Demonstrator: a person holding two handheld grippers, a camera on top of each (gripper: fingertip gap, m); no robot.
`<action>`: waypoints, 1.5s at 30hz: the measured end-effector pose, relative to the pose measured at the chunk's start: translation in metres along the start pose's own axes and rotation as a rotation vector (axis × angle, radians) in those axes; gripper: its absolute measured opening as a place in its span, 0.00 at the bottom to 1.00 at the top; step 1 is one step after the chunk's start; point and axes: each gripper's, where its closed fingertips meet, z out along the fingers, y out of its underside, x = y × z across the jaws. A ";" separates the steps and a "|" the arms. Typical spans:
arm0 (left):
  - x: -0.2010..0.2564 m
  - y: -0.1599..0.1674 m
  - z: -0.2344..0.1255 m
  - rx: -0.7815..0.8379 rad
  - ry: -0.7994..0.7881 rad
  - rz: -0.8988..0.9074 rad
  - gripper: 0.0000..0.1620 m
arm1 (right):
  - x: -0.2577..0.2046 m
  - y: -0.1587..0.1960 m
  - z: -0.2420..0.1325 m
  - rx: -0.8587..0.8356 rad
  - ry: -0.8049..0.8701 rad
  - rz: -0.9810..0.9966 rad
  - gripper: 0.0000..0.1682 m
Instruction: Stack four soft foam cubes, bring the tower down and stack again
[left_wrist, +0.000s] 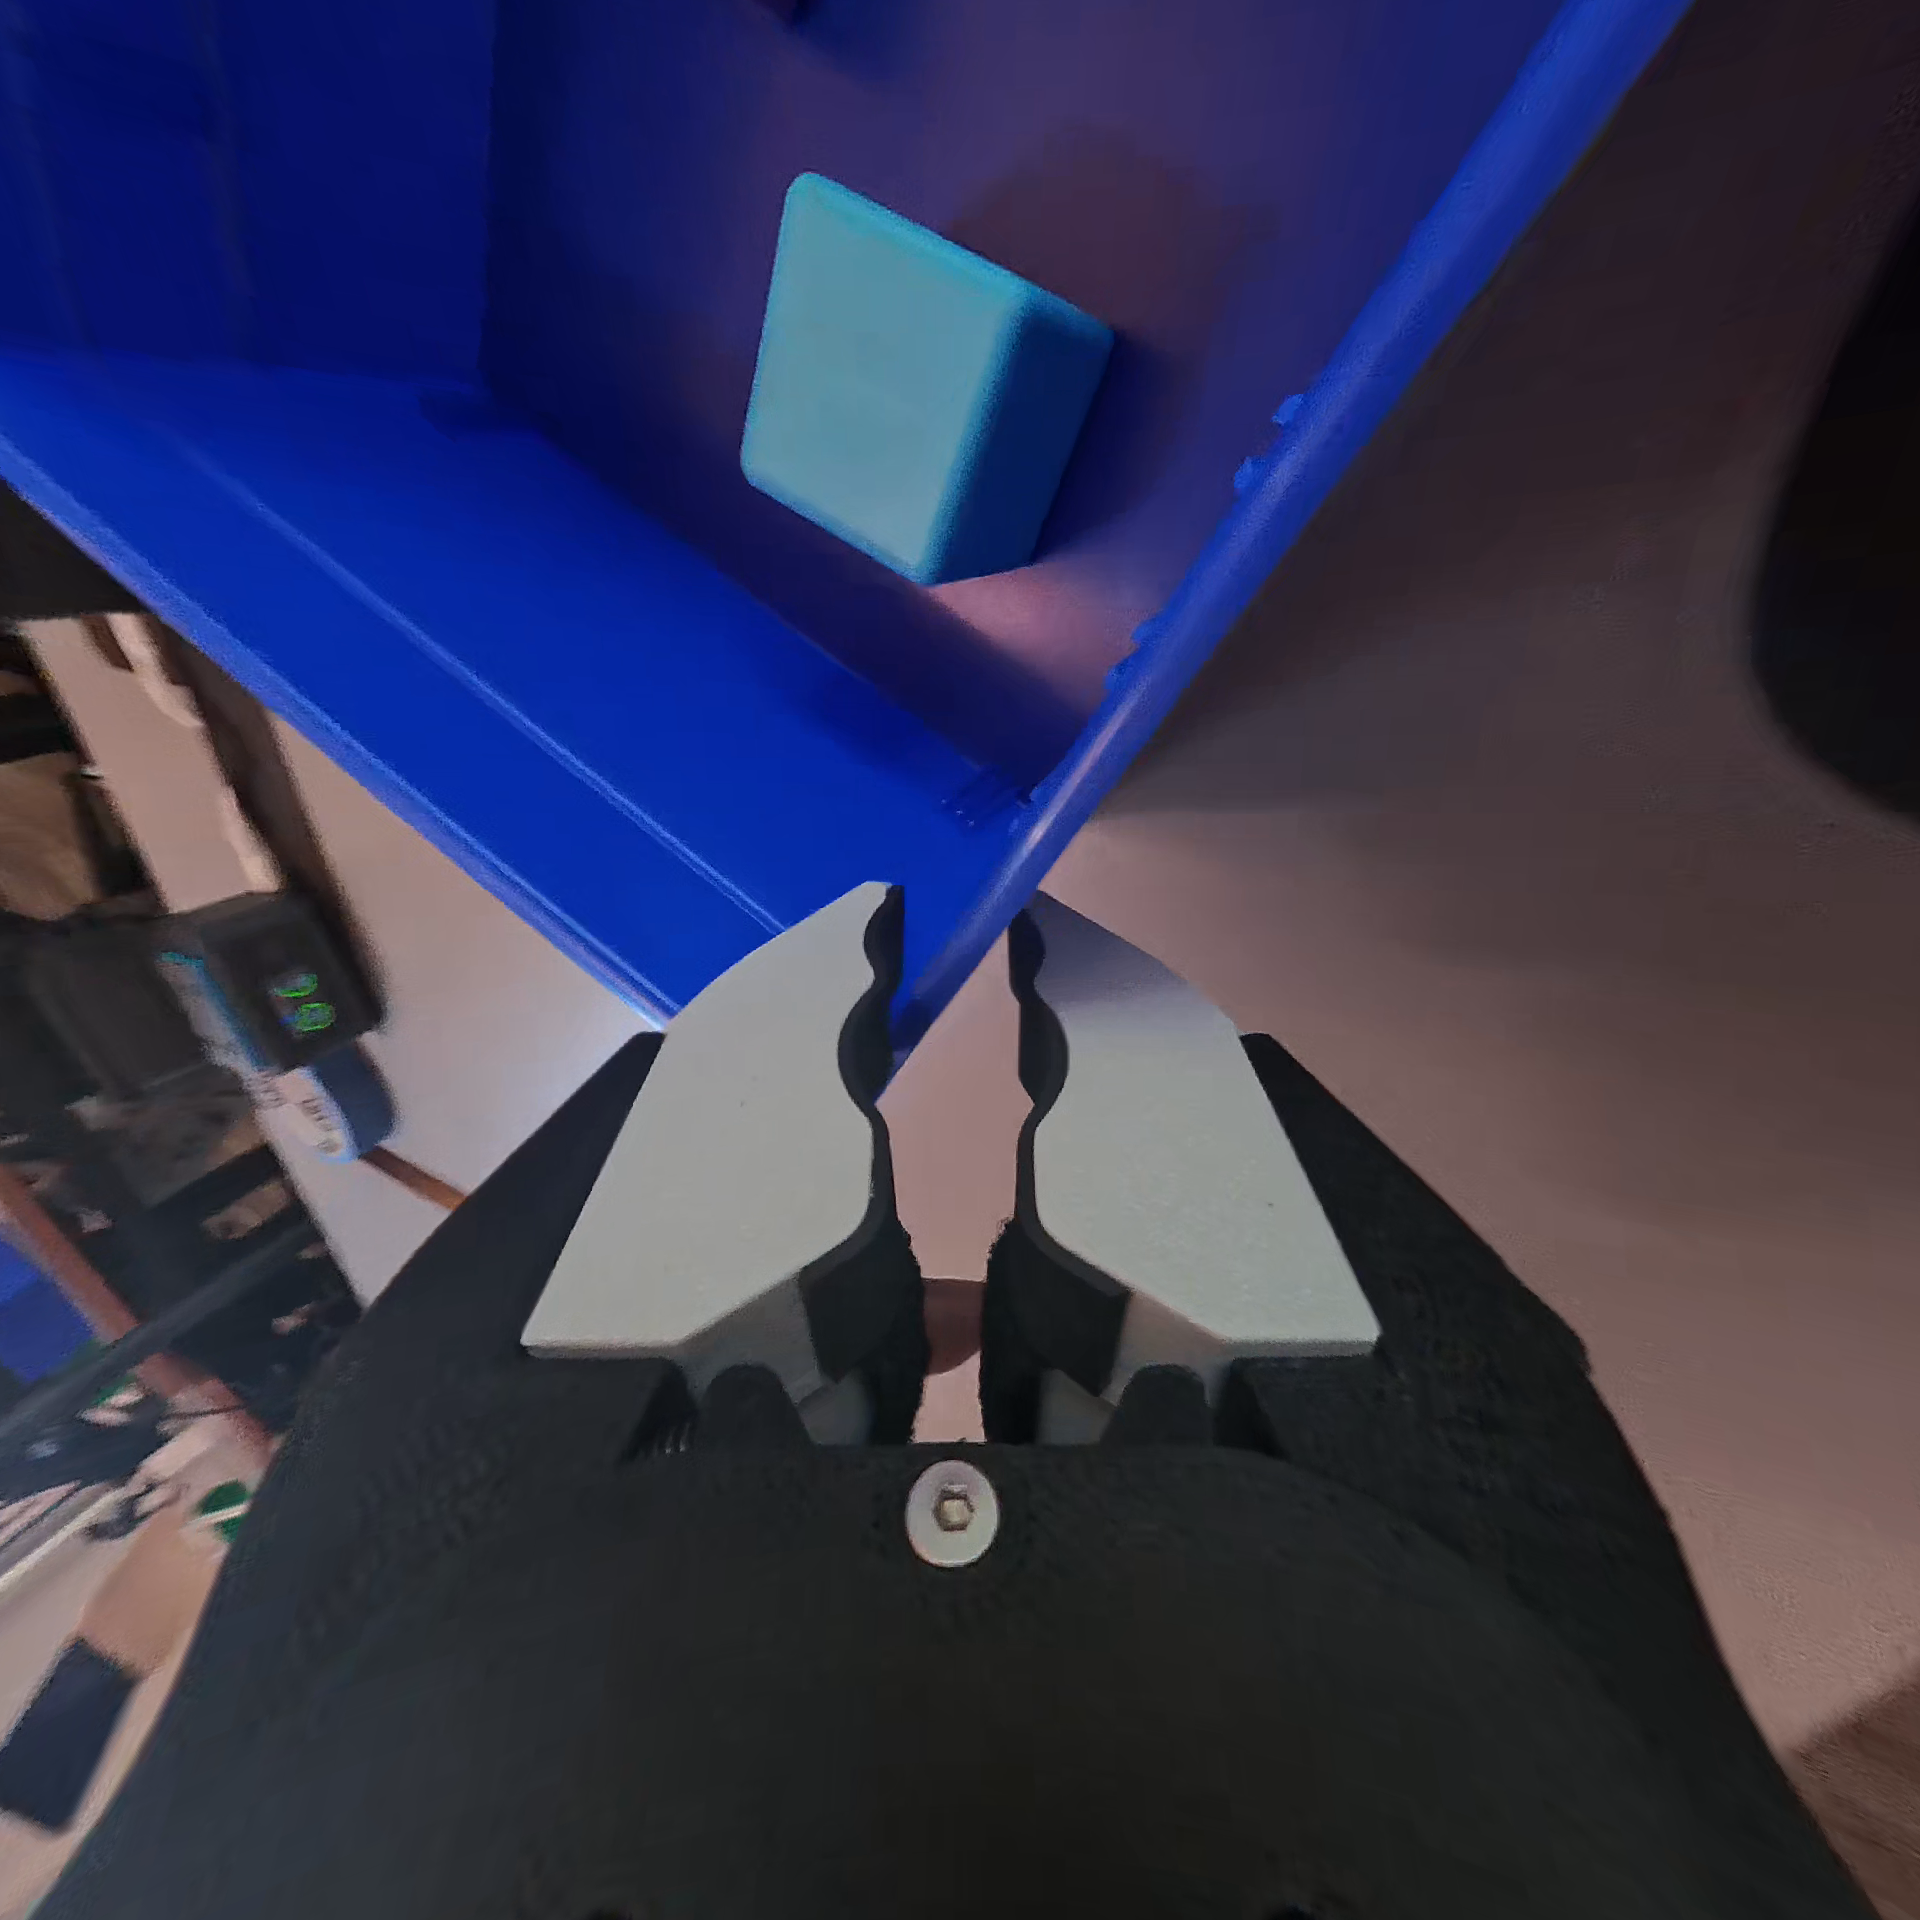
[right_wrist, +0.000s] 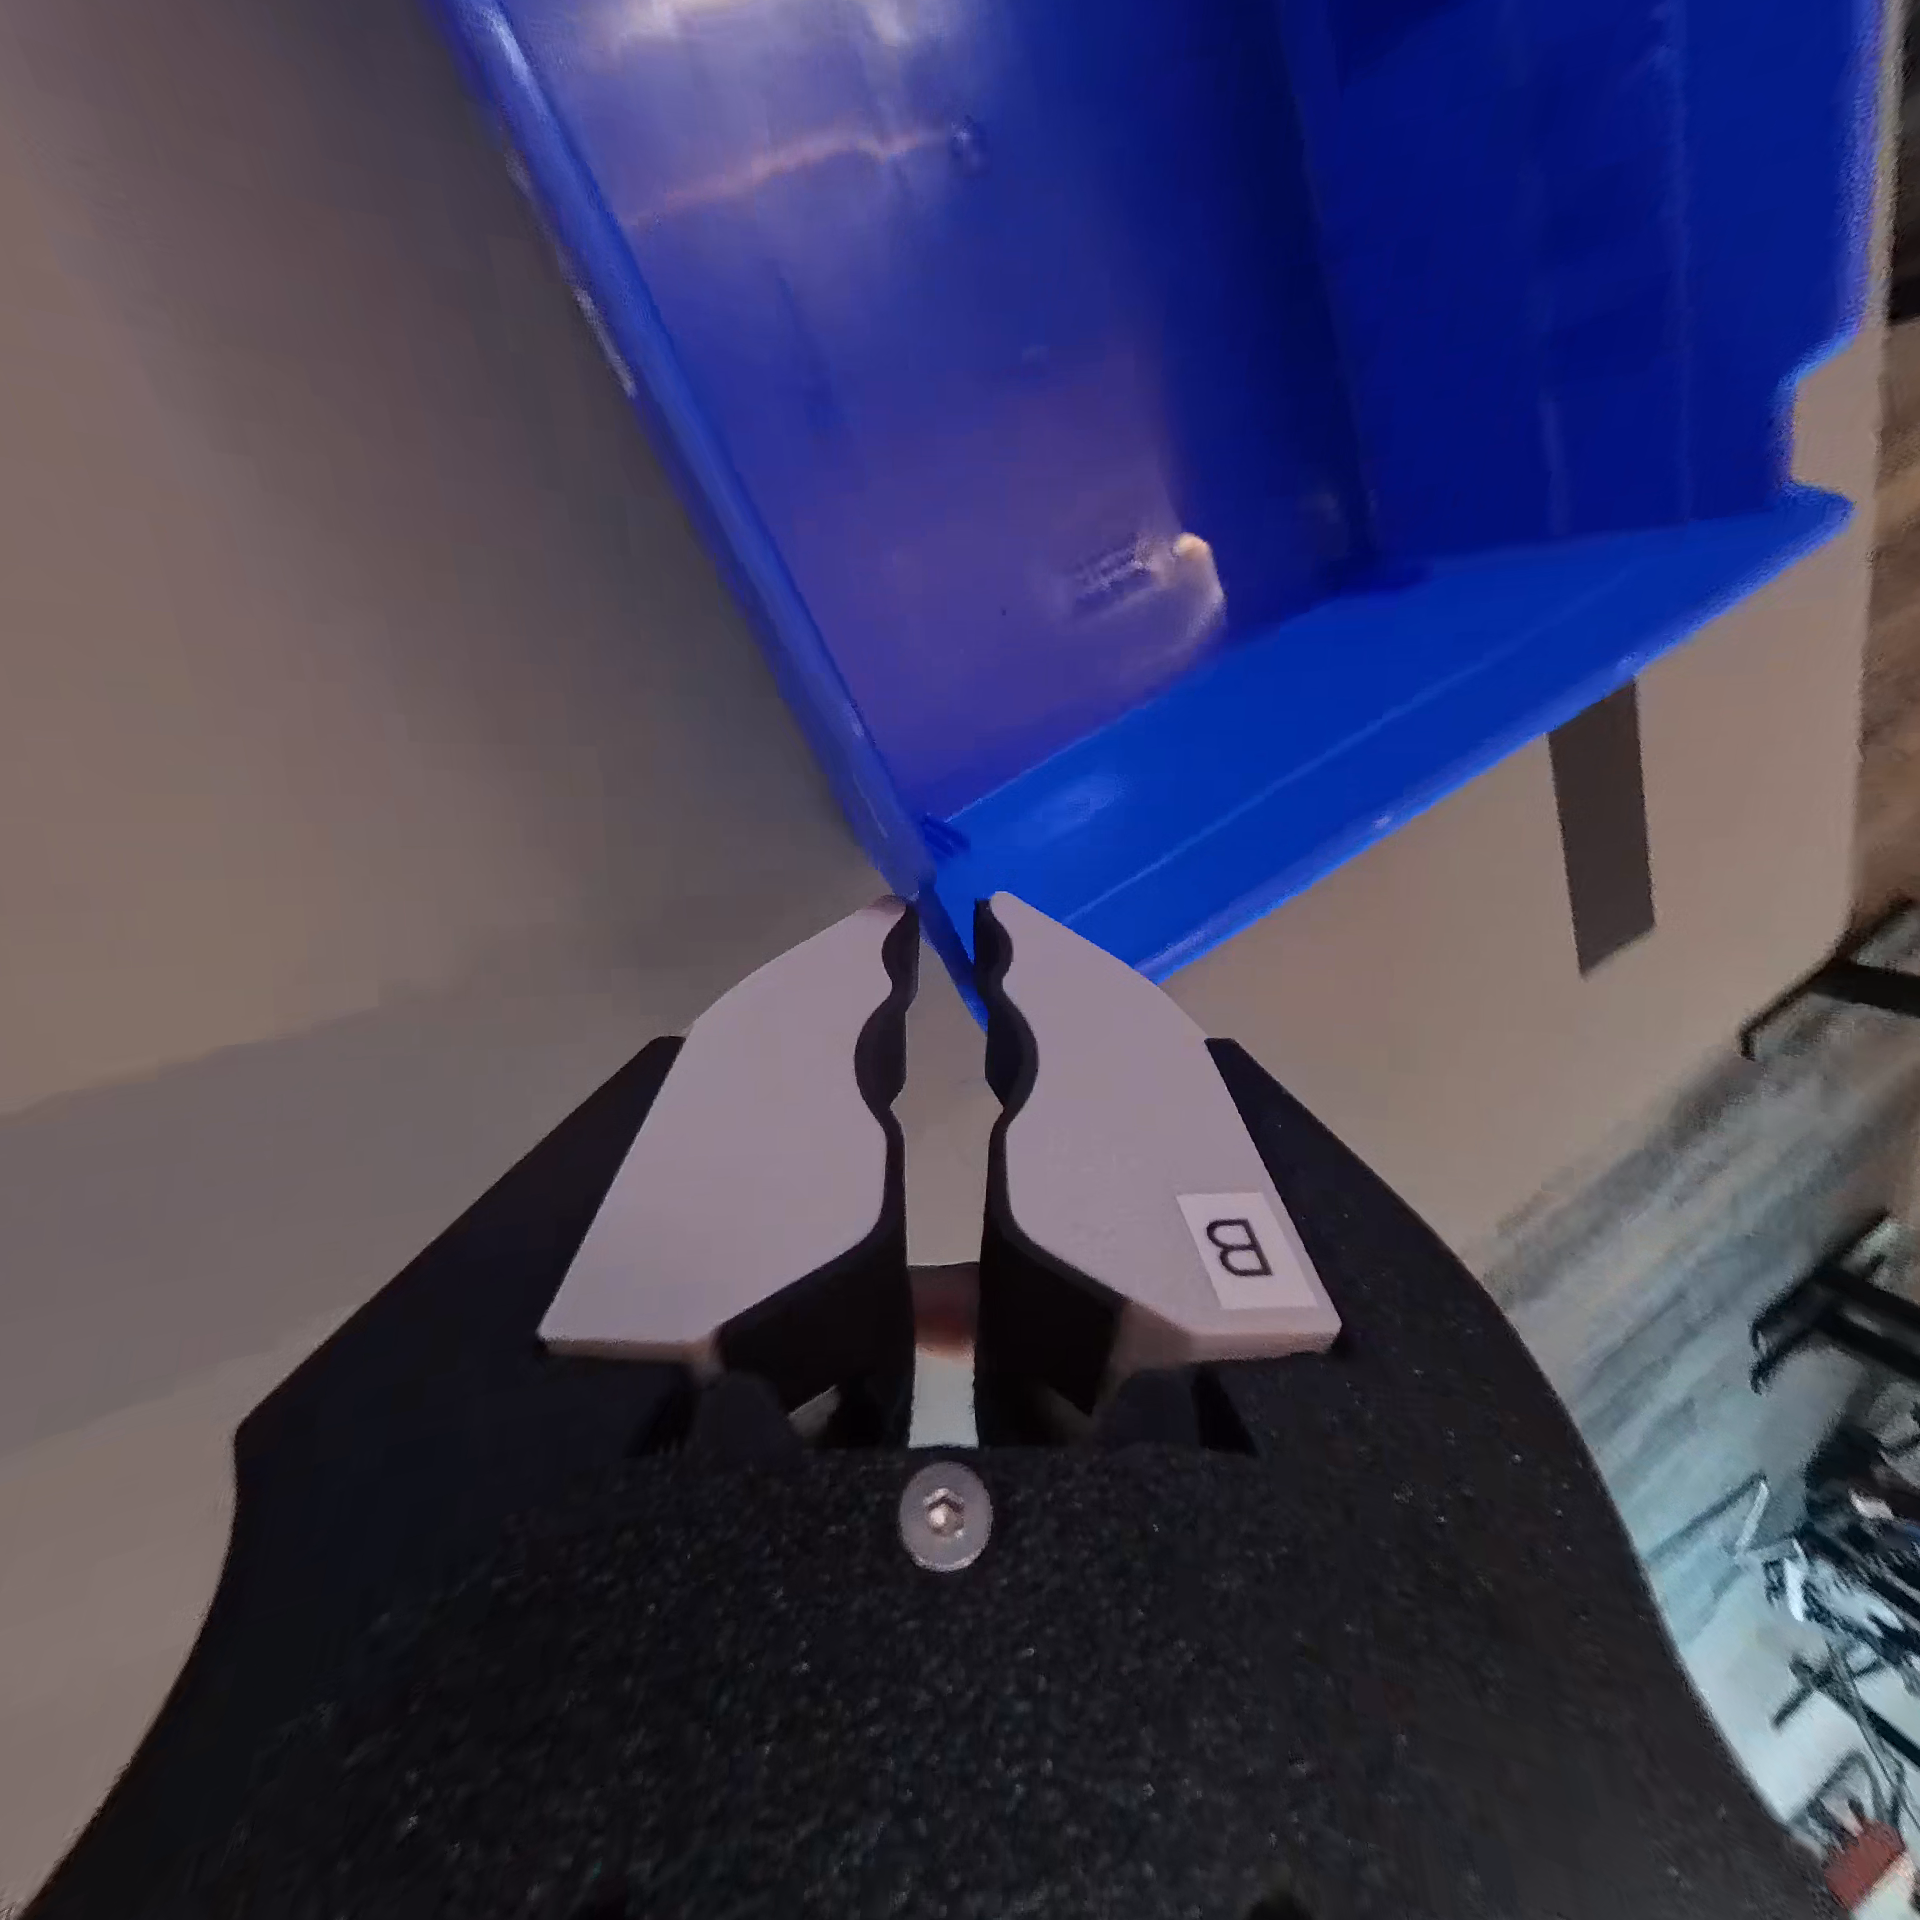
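- Underneath, a pale table surface (left_wrist: 1455, 831), plain and wide, behind everything in both views.
- Next, a blue bin (left_wrist: 520, 623), open at the top, tilted against the camera in both views; smooth inner walls, a lower front lip, some scratches and reflections on the inside in the right wrist view.
- Then the left gripper (left_wrist: 956, 914), black body with two grey fingers; nearly closed, only a narrow slot between the fingertips, and in that slot the rim of the bin's side wall close to its front corner; seems to pinch this wall, though contact on the right fingertip is not fully clear.
- Likewise the right gripper (right_wrist: 945, 914), fingers almost together, clamping the edge of the bin at the opposite front corner, the blue wall squeezed between the two tips.
- Inside the bin, one light blue foam cube (left_wrist: 914, 384), lying on the bin floor, just beside the side wall held by the left gripper, apart from both grippers; hidden from the right wrist view.
- On the table beyond the bin, a dark strip of tape (right_wrist: 1600, 821).
- At the left edge, blurred, a small dark device (left_wrist: 301, 1008) with green digits.
- On the right gripper's right finger, a small white sticker (right_wrist: 1242, 1247).
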 end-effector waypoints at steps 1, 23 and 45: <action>-0.010 0.005 0.003 0.000 -0.046 0.027 0.13 | 0.006 0.010 -0.001 -0.007 0.030 0.005 0.06; 0.032 -0.272 -0.053 0.467 0.098 -0.790 0.64 | -0.036 -0.206 -0.020 0.288 -0.134 0.546 0.48; 0.055 -0.257 0.020 -0.131 0.085 -0.686 0.35 | -0.062 -0.206 0.099 -0.200 -0.223 0.549 0.28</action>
